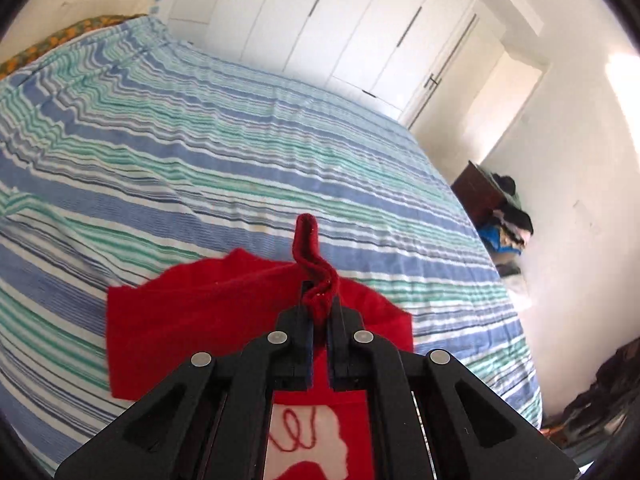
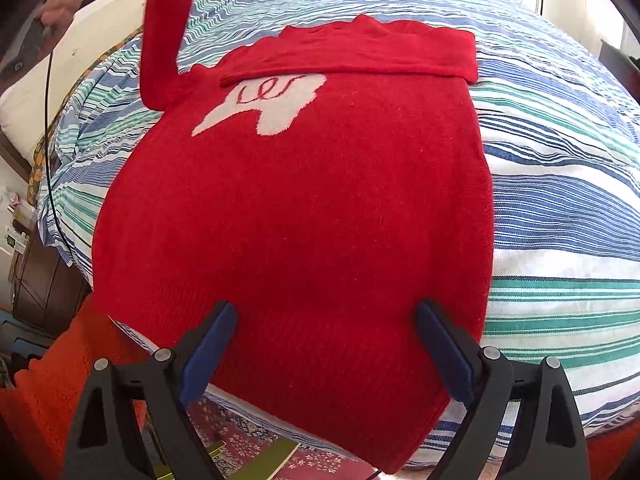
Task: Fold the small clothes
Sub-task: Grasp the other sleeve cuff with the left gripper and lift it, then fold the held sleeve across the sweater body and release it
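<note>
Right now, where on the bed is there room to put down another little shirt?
The striped bed is bare to the right of the red sweater, out to the bed's edge. Beyond the sweater, the left wrist view shows a wide bare stretch of bed up to the white wardrobe. The near edge is crowded: the sweater hangs over it, with the right claw open above.

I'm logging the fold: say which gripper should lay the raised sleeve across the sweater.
Left. The left gripper is shut on the sleeve; the right gripper hangs open over the red sweater's hem.
</note>
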`<move>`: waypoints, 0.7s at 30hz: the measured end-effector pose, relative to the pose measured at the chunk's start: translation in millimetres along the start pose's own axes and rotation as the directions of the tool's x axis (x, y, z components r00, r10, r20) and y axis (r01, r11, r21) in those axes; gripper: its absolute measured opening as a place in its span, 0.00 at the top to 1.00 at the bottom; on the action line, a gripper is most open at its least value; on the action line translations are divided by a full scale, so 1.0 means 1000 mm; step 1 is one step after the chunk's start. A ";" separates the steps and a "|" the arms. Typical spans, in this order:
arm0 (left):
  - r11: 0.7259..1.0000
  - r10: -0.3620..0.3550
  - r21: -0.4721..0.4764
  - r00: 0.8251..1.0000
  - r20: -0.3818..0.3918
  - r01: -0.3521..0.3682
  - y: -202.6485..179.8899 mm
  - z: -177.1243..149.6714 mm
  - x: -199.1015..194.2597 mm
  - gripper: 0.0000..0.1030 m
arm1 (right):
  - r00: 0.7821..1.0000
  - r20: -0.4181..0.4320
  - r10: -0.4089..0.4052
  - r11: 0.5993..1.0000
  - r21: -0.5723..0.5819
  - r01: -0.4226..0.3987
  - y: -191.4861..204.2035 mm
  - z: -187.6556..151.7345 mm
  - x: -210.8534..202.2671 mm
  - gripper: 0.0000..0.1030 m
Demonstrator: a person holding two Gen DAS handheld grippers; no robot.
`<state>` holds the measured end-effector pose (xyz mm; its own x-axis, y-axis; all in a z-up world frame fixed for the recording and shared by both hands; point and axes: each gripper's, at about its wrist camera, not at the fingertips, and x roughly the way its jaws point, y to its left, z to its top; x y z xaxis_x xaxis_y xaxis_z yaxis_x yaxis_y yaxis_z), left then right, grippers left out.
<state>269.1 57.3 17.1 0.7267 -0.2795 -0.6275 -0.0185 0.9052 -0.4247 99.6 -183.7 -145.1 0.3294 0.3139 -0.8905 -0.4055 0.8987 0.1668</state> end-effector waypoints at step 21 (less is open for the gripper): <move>0.956 0.293 0.061 0.919 -0.265 -0.287 0.116 -0.215 -0.084 0.36 | 1.000 0.004 -0.016 0.999 -0.041 0.016 0.008 -0.005 0.001 0.05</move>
<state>58.1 117.2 -119.8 0.4804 -0.0767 -0.8737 -0.1847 0.9650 -0.1862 92.5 -177.2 -147.0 0.3391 0.3010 -0.8913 -0.4352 0.8902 0.1350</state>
